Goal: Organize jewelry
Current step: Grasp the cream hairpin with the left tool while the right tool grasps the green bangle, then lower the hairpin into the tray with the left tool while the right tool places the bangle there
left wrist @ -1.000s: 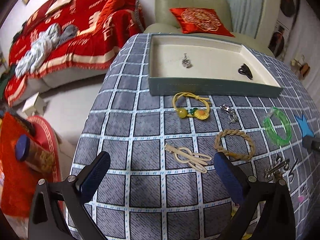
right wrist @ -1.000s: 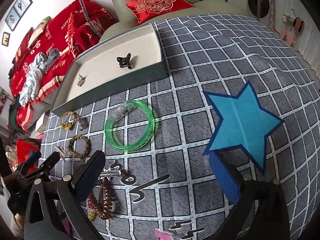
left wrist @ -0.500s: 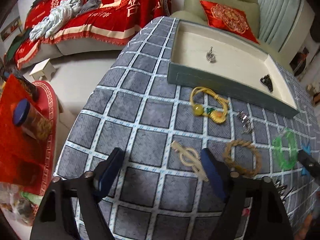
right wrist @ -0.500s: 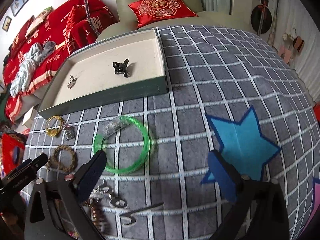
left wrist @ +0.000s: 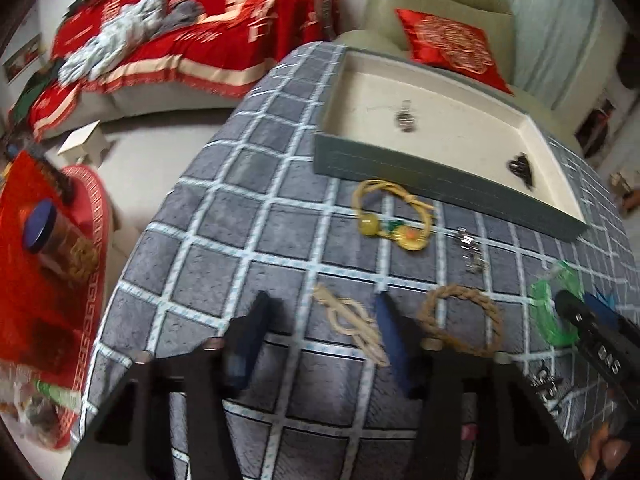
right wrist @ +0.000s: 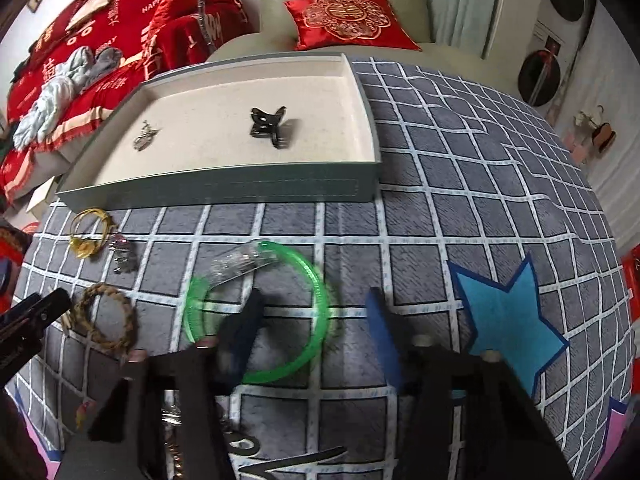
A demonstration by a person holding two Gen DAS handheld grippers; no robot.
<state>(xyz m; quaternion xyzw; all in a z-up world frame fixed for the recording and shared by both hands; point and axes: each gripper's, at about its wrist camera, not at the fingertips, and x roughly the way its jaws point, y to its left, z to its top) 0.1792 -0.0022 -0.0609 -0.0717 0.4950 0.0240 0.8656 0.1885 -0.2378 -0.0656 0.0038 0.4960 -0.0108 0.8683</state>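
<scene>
A cream knotted hair clip (left wrist: 349, 321) lies on the checked cloth between the fingers of my left gripper (left wrist: 322, 307). Those jaws are closing, and the left pad still stands clear of the clip. My right gripper (right wrist: 316, 300) straddles the right rim of a green bangle (right wrist: 278, 376), with one finger inside the ring. Its jaws are closing too, and neither pad presses on the rim. Beyond them stands the grey tray (left wrist: 400, 166) (right wrist: 224, 189), which holds a silver pendant (right wrist: 144, 138) and a black claw clip (right wrist: 270, 126).
A yellow hair tie (left wrist: 394, 216), a small silver clip (left wrist: 470, 252) and a braided rope bracelet (left wrist: 460, 324) lie between the grippers and the tray. A blue paper star (right wrist: 508, 320) lies at the right. More trinkets sit near the front edge. The table drops off at the left.
Both grippers' jaws have narrowed from wide open. The right gripper has shifted left over the green bangle. The left view has rolled, and the cream clip now sits between its fingers.
</scene>
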